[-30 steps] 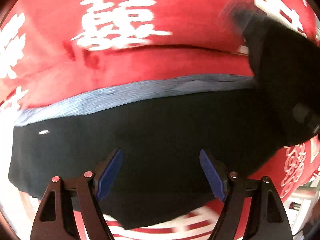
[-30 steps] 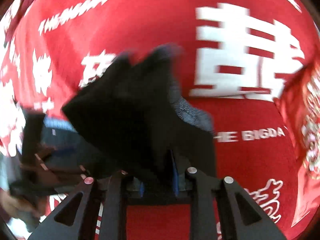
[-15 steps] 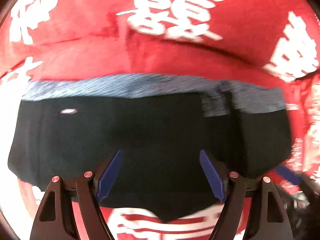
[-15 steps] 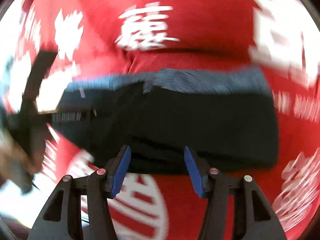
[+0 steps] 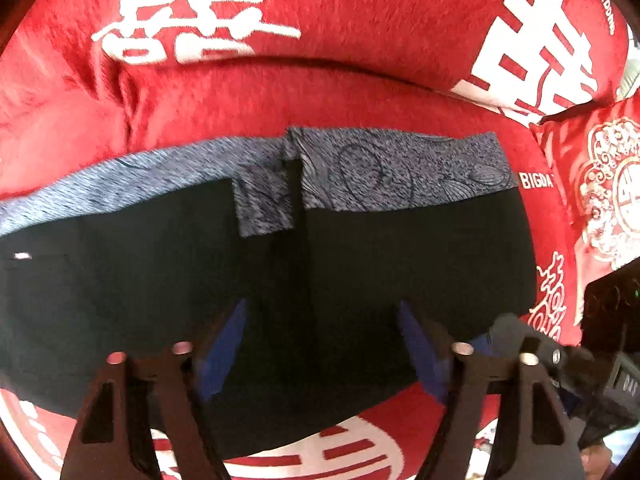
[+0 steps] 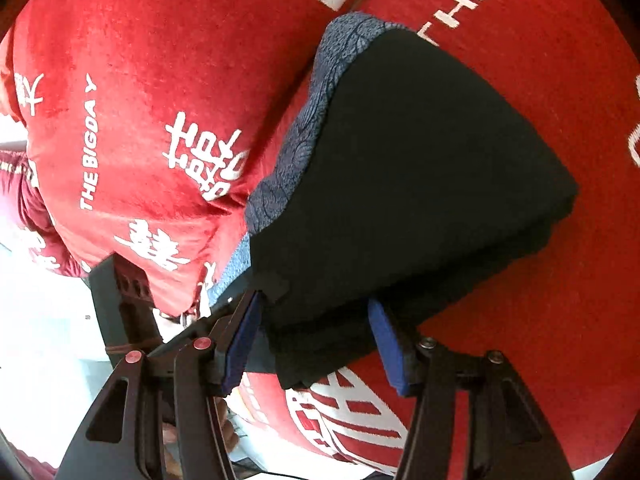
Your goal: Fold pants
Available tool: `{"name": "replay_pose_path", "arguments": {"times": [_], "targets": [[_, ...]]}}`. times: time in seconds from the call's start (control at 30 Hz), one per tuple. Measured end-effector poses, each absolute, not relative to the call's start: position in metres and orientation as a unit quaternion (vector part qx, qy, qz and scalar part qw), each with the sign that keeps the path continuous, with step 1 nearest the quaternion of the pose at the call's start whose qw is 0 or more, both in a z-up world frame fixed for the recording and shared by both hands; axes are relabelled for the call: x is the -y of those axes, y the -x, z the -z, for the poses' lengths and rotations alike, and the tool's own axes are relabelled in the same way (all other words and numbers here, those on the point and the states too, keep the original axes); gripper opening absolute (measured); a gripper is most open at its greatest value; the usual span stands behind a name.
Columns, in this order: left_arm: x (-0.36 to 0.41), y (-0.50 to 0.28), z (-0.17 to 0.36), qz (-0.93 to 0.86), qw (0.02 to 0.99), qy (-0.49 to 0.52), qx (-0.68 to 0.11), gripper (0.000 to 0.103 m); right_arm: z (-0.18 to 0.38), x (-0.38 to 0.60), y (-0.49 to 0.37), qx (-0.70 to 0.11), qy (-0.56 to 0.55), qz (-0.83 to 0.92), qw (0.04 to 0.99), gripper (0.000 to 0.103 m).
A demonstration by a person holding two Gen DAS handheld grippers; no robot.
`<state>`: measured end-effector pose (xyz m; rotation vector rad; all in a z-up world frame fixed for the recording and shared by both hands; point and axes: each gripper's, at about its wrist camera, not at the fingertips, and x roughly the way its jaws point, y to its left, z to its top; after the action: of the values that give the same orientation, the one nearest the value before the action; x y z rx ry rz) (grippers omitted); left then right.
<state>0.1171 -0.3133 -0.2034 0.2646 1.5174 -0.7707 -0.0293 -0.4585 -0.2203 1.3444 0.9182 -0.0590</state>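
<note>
Black pants (image 5: 360, 272) lie folded on red cover (image 5: 360, 92); left gripper (image 5: 320, 348) narrowing, right gripper (image 6: 316, 340) parted — both empty; press flat, edges aligned.

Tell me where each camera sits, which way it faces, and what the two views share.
Left wrist: on the left gripper, looking steeply down on the folded pants on the red blanket; its open blue fingers show, the right gripper at lower right.
Right wrist: on the right gripper, looking along the pants' end; its fingers straddle the edge.
Shared: pants, blanket.
</note>
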Motion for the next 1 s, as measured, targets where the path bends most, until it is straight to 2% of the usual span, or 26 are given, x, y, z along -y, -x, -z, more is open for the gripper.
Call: {"name": "replay_pose_path", "arguments": {"times": [0.07, 0.1, 0.13, 0.17, 0.33, 0.47, 0.57, 0.67, 0.7, 0.73, 0.8, 0.9, 1.0], "targets": [[0.313, -0.114, 0.207, 0.341, 0.655, -0.123, -0.663, 0.066, 0.230, 0.464, 0.025, -0.394, -0.624, 0.030, 0.674, 0.058], [0.314, -0.114, 0.207, 0.342, 0.658, -0.125, -0.660, 0.061, 0.238, 0.467, 0.024, -0.385, -0.644, 0.028, 0.660, 0.041], [0.315, -0.112, 0.206, 0.341, 0.659, -0.129, -0.658, 0.056, 0.248, 0.470, 0.021, -0.380, -0.670, 0.031, 0.637, 0.010], [0.315, -0.112, 0.203, 0.341, 0.660, -0.133, -0.657, 0.054, 0.255, 0.472, 0.021, -0.386, -0.685, 0.040, 0.617, 0.005], [0.292, -0.108, 0.179, 0.344, 0.681, -0.141, -0.630, 0.054, 0.213, 0.451, 0.014, -0.412, -0.613, -0.008, 0.675, 0.005], [0.280, -0.105, 0.206, 0.318, 0.674, -0.139, -0.652, 0.055, 0.234, 0.434, 0.009, -0.450, -0.605, -0.005, 0.657, 0.005], [0.278, -0.101, 0.205, 0.293, 0.695, -0.145, -0.640, 0.071, 0.255, 0.432, 0.012, -0.458, -0.608, -0.001, 0.649, 0.004], [0.277, -0.100, 0.197, 0.286, 0.700, -0.144, -0.639, 0.074, 0.241, 0.431, 0.009, -0.479, -0.578, -0.022, 0.660, 0.011], [0.276, -0.101, 0.193, 0.283, 0.701, -0.144, -0.639, 0.074, 0.233, 0.430, 0.008, -0.492, -0.565, -0.034, 0.662, 0.022], [0.274, -0.103, 0.187, 0.277, 0.705, -0.149, -0.636, 0.074, 0.222, 0.430, 0.005, -0.503, -0.546, -0.044, 0.668, 0.039], [0.276, -0.107, 0.173, 0.270, 0.718, -0.156, -0.622, 0.074, 0.190, 0.440, 0.007, -0.495, -0.502, -0.055, 0.707, 0.061], [0.281, -0.120, 0.156, 0.270, 0.729, -0.148, -0.612, 0.074, 0.159, 0.477, 0.014, -0.450, -0.474, -0.039, 0.756, 0.063], [0.303, -0.129, 0.151, 0.277, 0.733, -0.145, -0.604, 0.074, 0.162, 0.535, 0.009, -0.423, -0.490, 0.011, 0.762, 0.063]]}}
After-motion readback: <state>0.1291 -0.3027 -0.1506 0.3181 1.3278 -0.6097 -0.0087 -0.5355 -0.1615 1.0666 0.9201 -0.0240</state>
